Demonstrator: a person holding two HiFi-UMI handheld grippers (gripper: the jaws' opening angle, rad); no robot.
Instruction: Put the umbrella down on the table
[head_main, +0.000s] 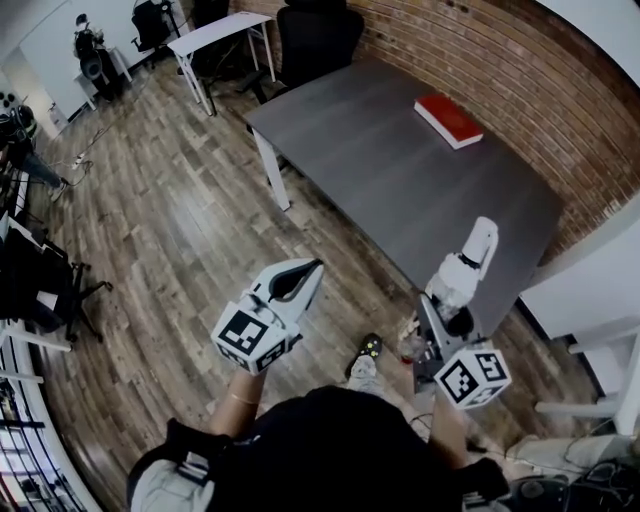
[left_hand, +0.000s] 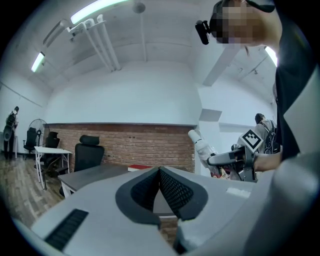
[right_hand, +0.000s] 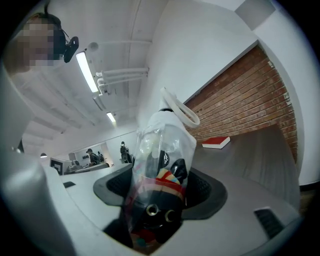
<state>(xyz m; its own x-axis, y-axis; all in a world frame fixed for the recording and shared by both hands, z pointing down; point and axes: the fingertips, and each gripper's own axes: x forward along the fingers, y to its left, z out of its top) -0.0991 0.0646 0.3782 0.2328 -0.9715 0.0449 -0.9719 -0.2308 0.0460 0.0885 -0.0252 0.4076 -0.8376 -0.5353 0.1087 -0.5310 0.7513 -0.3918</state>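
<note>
Your right gripper (head_main: 440, 315) clamps bagged umbrella (head_main: 472, 255) level, strap end over worktop (head_main: 380, 170) near edge, likely for laydown; left gripper (head_main: 303, 278) pinched closed, empty.

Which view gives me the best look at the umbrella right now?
The right gripper view: the folded umbrella, in its clear sleeve, fills the middle, clamped between the right tongs. The head view shows the umbrella from above, mostly its white end; the left gripper view shows it small, at the right.
</note>
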